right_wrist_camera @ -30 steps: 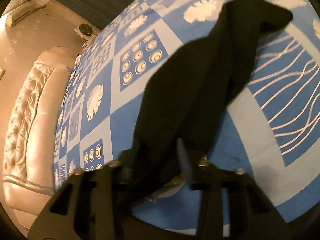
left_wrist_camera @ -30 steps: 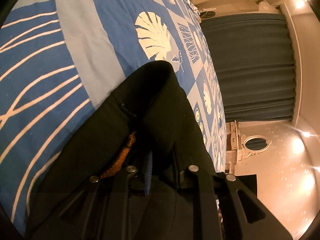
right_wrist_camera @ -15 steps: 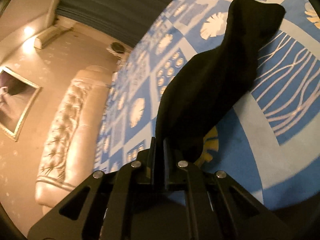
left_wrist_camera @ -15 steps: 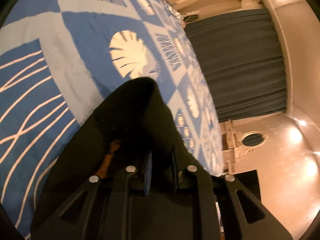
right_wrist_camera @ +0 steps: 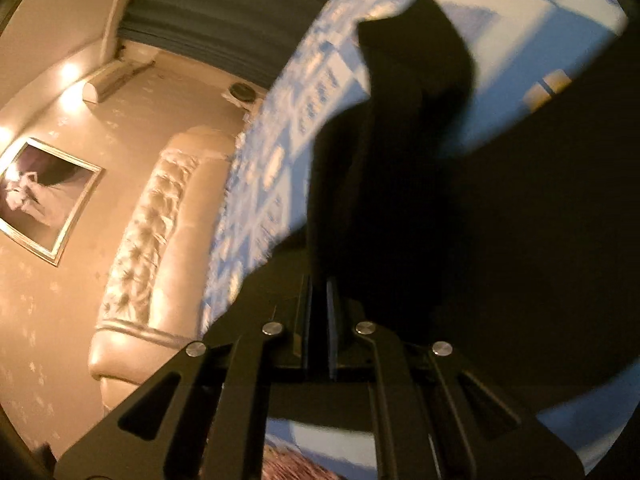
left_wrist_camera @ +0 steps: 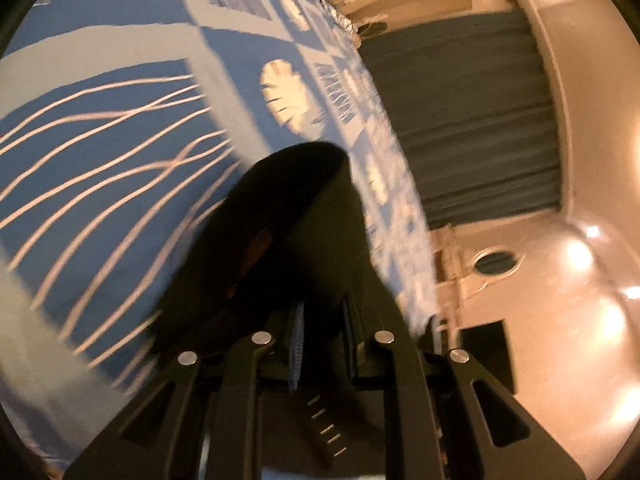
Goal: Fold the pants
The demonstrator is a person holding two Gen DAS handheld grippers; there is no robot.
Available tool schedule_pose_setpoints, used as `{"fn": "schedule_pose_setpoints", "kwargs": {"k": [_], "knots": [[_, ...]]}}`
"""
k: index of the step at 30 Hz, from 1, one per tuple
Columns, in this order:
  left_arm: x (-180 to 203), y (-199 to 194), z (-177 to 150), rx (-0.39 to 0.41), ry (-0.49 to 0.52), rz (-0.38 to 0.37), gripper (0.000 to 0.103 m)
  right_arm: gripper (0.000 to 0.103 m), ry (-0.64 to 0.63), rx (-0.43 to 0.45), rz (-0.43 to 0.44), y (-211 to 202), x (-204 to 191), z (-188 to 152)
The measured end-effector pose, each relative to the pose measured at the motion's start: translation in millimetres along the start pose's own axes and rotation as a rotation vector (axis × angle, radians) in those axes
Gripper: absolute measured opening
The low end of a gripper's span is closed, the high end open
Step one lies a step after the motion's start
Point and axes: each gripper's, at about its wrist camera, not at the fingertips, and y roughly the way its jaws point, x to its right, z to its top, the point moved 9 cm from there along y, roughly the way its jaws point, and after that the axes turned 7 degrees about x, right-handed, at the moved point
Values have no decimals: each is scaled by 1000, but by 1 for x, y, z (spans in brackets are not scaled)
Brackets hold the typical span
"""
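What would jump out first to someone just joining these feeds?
The black pants fill the middle of both views, each end pinched in a shut gripper: left gripper, right gripper. Under them lies a bright blue bedspread with white shells and wavy lines. In the right view, a tufted cream headboard stands at left.

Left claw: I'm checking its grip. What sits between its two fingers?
Black pants fabric is pinched in the left claw, shown in the left wrist view.

Dim warm lamplight, wall-light glare, motion blur, fisheye bending, dark vignetted corners.
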Motion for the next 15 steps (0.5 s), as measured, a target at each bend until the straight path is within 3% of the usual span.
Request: {"fn": "schedule_pose_setpoints", "kwargs": {"k": [4, 7, 9, 11, 15], "knots": [[-16, -15, -15, -16, 20, 24, 28, 10, 72, -7, 5, -7, 24, -17], [-10, -32, -21, 9, 50, 15, 60, 11, 88, -7, 21, -11, 22, -24], [0, -38, -25, 32, 50, -14, 74, 19, 79, -29, 34, -10, 17, -35], [5, -35, -28, 35, 34, -33, 76, 26, 87, -55, 44, -6, 13, -44], [0, -15, -33, 7, -27, -17, 76, 26, 151, -113, 74, 13, 12, -65]]}}
